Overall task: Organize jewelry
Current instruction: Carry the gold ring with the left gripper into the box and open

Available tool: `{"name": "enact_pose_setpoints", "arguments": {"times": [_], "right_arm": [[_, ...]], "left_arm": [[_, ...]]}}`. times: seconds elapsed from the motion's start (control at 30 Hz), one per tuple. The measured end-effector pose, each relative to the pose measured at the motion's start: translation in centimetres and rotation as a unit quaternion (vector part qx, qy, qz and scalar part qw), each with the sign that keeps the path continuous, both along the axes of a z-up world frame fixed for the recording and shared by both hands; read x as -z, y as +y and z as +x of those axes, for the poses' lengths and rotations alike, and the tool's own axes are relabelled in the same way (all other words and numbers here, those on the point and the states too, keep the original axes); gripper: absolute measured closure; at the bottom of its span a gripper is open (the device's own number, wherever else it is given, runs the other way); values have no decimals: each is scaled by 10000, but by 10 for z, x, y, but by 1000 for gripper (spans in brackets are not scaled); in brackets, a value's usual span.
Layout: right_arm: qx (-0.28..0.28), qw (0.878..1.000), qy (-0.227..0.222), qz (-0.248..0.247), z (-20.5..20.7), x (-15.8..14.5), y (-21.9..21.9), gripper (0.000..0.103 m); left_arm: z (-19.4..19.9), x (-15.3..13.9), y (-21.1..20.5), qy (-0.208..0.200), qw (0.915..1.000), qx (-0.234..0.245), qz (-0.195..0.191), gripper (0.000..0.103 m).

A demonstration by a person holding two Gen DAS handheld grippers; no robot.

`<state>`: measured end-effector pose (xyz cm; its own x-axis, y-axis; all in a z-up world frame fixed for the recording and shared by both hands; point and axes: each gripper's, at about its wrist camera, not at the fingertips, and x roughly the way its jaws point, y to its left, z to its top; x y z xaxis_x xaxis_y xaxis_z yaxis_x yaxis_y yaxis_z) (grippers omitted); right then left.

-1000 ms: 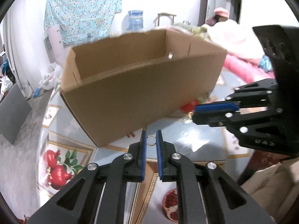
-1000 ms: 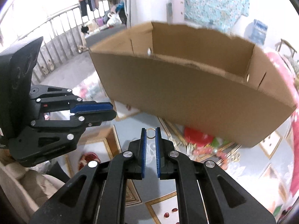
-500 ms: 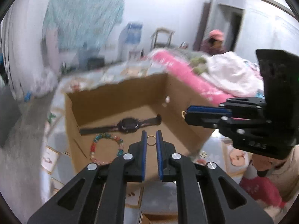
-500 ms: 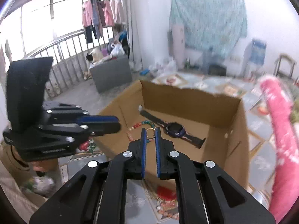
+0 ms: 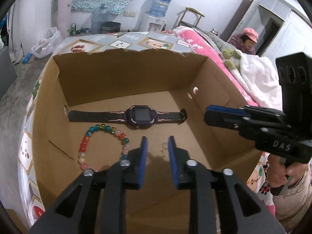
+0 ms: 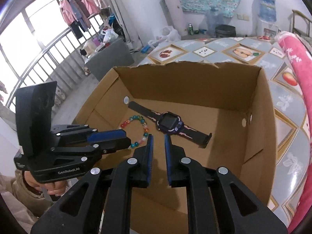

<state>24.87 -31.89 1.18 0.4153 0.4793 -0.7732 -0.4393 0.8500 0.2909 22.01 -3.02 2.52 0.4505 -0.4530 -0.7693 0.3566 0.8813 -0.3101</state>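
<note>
hovering both my tongs over the open cardboard box [image 5: 120, 81], which sits on a table with a patterned fruit cloth [image 6: 230, 52]. my left gripper [image 5: 156, 146] is tipped down toward the box floor and its jaws are opening; a small gold ring [image 5: 164, 145] shows in the gap just beside the right-hand blue pad, and i can't tell whether it touches that pad, but the two pads are not squeezing it. a second tiny glint lies just below it, too small for me to make out. my right gripper [image 6: 157, 143] is also opening, jaws a little apart, and in its own view i see nothing between them, only bare cardboard beyond.

on the box floor lies a dark watch [image 5: 138, 115] with its strap stretched flat, pink marks along the band. just in front of it curls a bracelet of coloured beads [image 5: 85, 144], near the left wall of the box. from the left view my right gripper reaches in over the box's right wall, held in my hand [image 5: 280, 173]; from the right view my left one hangs over the left wall, close above the beads
</note>
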Motion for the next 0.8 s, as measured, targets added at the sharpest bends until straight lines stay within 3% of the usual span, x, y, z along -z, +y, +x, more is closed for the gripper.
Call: {"name": "enact_pose_setpoints", "arguments": {"times": [0.27, 0.4, 0.6, 0.8], "right_arm": [[292, 9986, -352, 277, -9, -25, -24, 81], [463, 9960, -654, 408, -25, -43, -36, 69], [742, 9891, -1129, 577, -63, -69, -60, 60], [1186, 9811, -1359, 692, -104, -78, -89, 60]], "left_arm": [[-2, -13, 16, -183, 9994, -220, -178, 79], [-13, -25, 21, -424, 9986, -278, -138, 79], [-51, -47, 28, -922, 9954, -177, -178, 71], [-97, -65, 29, -1325, 9908, 247, -145, 67]]}}
